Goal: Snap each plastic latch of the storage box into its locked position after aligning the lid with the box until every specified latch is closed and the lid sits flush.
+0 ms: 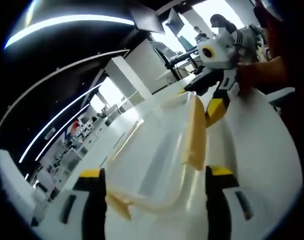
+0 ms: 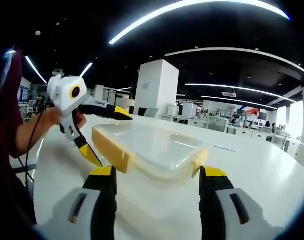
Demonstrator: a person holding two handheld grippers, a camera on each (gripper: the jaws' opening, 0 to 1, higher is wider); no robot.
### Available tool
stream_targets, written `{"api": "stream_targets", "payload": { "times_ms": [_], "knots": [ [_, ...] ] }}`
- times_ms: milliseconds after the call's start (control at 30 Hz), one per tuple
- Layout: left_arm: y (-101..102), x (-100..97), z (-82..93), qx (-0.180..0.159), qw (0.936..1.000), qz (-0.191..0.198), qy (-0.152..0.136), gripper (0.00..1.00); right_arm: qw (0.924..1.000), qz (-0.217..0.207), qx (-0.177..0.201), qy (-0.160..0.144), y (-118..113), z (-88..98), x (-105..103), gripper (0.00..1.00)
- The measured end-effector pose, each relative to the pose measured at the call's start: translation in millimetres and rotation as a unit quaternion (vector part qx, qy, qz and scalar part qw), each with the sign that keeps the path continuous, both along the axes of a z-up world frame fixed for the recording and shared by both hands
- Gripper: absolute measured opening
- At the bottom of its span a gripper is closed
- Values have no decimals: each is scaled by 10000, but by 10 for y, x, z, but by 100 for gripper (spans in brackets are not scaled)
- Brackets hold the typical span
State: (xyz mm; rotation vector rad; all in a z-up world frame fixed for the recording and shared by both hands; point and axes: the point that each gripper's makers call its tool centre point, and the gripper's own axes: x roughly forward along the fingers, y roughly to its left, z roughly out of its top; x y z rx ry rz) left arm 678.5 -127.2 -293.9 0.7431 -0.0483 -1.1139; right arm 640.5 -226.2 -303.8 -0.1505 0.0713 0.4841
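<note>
L gripper (image 1: 154, 187) – jaws spread round box (image 1: 157, 165) end | R gripper (image 2: 157, 185) – spread, straddling box, yellow latches (image 2: 112, 150) between.

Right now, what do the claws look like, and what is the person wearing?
Each claw has two black jaws with yellow tips and white bodies with dark slots. The left claw and the right claw look alike. Seen from the other side, the right claw has a white body with yellow-and-black jaws. A thin dark cable hangs by the person's hand. The sleeve looks dark red.
</note>
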Motion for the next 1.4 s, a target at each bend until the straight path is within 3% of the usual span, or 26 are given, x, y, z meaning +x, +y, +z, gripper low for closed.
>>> {"api": "stream_targets", "payload": {
  "times_ms": [400,800,1100,1400],
  "knots": [
    [119,45,60,-283,9993,233,83,88,10000,0,-10,-5,-4,-2,5,67],
    [261,71,121,-744,9952,476,430,86,10000,7,-6,-4,-5,1,4,67],
    [283,8,32,-794,9925,496,784,71,10000,10,-3,-3,2,4,11,67],
    [330,-5,-16,-767,9918,636,802,68,10000,13,-8,-6,3,3,20,67]
  ]
}}
